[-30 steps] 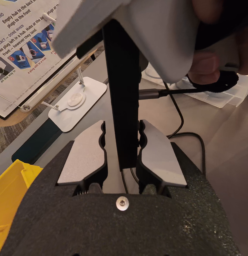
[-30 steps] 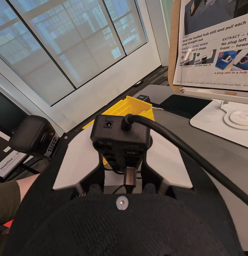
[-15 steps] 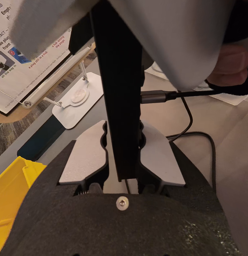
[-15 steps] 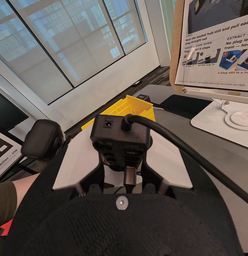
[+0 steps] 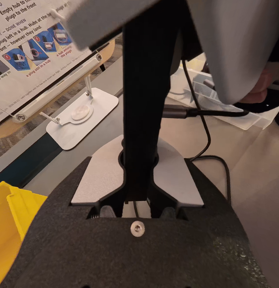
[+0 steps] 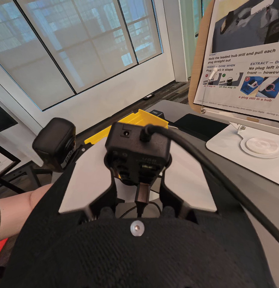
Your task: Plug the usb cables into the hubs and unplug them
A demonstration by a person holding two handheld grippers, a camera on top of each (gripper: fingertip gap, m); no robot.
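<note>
Here we hold one black hub (image 5: 143, 96) between both tools. In the left wrist view the left gripper (image 5: 139, 157) has its jaws together on the near end of the hub. In the right wrist view the right gripper (image 6: 138, 162) is clamped on the far end of the same hub, where the thick hub cord (image 6: 198, 157) comes out.

The hub is lifted above the grey table (image 5: 252, 171). In the left wrist view its long axis runs from near to far, away from the camera. One grey plug (image 5: 174, 111) sits in a port on its right side and points to the right, across the long axis.

We judge that the step in hand is unplugging. The next move, we think, needs one gripper to let go and take the plug, then pull it straight out sideways while the other keeps the hub steady.
</note>
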